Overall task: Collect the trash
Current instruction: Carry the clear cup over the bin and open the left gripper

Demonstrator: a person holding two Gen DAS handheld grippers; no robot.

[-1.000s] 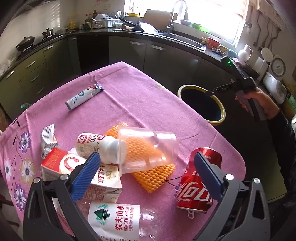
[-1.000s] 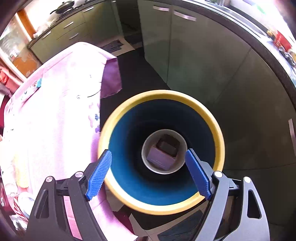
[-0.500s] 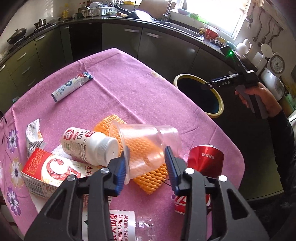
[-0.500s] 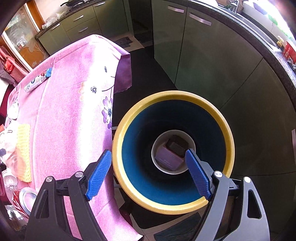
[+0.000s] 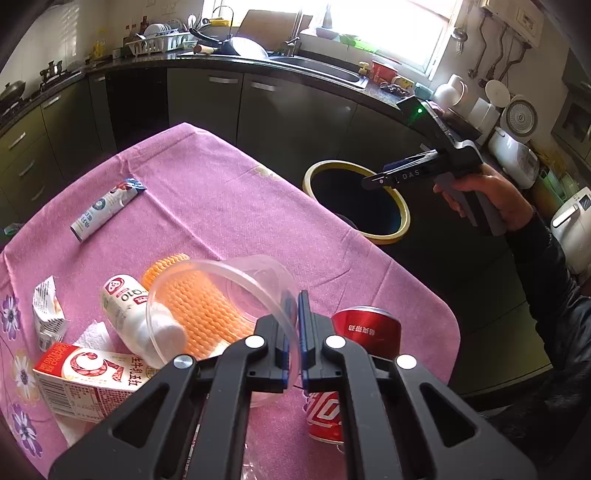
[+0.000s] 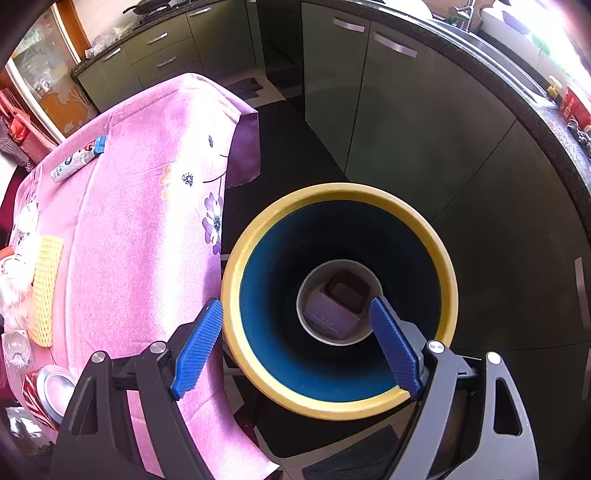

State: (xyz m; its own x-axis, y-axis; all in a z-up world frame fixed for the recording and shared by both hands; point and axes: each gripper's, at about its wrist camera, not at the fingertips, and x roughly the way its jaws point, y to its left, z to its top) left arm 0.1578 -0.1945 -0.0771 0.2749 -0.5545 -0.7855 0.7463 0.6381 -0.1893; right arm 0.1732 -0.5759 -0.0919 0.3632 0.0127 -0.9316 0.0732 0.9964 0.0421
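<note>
Home kitchen. Dark L-shaped counter (image 5: pixel 258 66) over grey-green cabinets (image 5: pixel 207 107), sink with tap (image 5: pixel 317 66) under a bright window (image 5: pixel 388 22), dish rack (image 5: pixel 159 40), gas hob with a pan (image 5: pixel 14 88), rice cooker (image 5: pixel 513 155). Dining table in a pink floral cloth (image 5: pixel 207 192).

Black skeletal frames with triangular cutouts and round silver screws are seen on the left gripper (image 5: pixel 294 328) and right gripper (image 6: pixel 295 343). Blue ribbed pads (image 6: pixel 197 350) are fitted to the fingers. "DAS" lettering, a green light, a grey handle, a bare hand (image 5: pixel 491 197) and a black sleeve are shown.
</note>
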